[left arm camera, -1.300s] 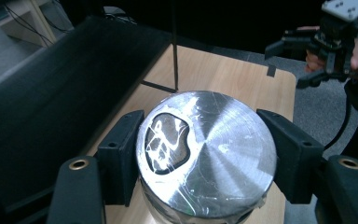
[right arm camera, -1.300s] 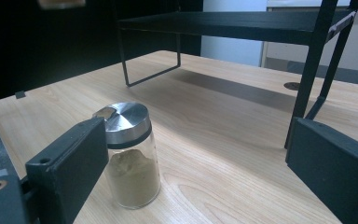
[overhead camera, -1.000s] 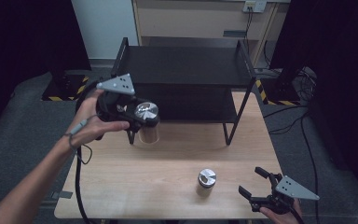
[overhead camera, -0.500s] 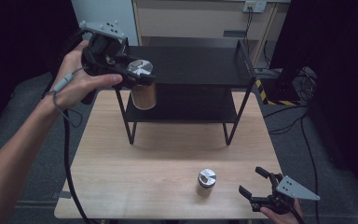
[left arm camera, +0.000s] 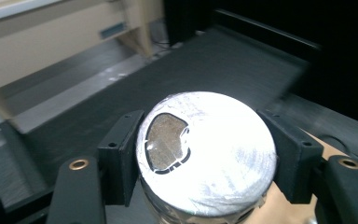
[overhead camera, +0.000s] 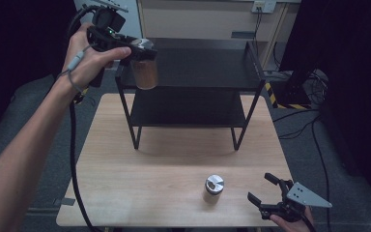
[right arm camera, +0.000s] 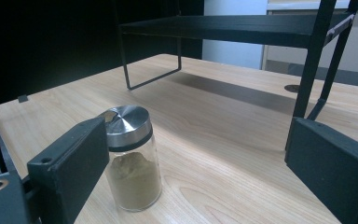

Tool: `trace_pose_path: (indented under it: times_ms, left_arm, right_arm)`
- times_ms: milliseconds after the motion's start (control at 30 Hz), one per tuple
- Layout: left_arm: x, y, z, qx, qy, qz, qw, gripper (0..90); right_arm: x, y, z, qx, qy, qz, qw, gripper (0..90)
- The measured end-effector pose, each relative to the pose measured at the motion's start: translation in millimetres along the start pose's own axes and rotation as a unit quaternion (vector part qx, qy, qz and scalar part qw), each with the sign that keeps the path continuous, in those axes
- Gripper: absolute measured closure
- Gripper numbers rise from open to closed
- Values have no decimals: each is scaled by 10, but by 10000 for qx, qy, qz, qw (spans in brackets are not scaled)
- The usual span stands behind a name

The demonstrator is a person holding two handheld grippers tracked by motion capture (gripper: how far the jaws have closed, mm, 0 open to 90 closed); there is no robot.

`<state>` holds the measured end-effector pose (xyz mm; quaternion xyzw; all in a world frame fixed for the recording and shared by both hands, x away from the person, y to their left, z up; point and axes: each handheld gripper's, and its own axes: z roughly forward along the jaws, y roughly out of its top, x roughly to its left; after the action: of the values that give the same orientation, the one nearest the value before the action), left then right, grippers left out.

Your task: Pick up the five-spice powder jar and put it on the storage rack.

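Observation:
My left gripper (overhead camera: pixel 137 48) is shut on a glass spice jar (overhead camera: pixel 145 72) of brown powder with a silver lid, held in the air at the front left corner of the black shelf's top deck (overhead camera: pixel 198 60). In the left gripper view the jar lid (left arm camera: pixel 207 156) sits clamped between both pads (left arm camera: pixel 121 156), above the dark deck. A second spice jar (overhead camera: pixel 214 186) with a silver lid stands on the wooden table (overhead camera: pixel 140 183) near its front edge. My right gripper (overhead camera: pixel 266 191) rests open at the front right; that jar (right arm camera: pixel 133 163) stands ahead of its left jaw.
The black two-tier metal shelf (overhead camera: pixel 191 104) stands at the back of the table, its legs (right arm camera: pixel 314 60) close ahead of my right gripper. A cable (overhead camera: pixel 72 145) hangs from the left gripper past the table's left edge. Cabinets and floor cables lie beyond the table.
My left gripper has risen with the jar from beside the shelf's lower tier up to the top deck's front left corner. The right gripper and the standing jar have not moved.

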<state>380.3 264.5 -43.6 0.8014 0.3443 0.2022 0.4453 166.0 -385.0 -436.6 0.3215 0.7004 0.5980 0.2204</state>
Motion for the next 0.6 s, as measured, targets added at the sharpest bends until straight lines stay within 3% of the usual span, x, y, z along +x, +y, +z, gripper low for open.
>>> trace_pose_path:
  times_ms: [167,400,600]
  left_arm:
    - [-3,120,179,88,446,-199,9988,339]
    - [42,235,341,128,817,-367,9959,339]
    - [90,234,410,107,829,-464,9954,339]
  right_arm:
    - [-5,-1,1,-1,13,2,10000,66]
    - [-10,-14,-24,-41,3,19,10000,66]
    - [-13,-16,-28,-49,17,23,10000,67]
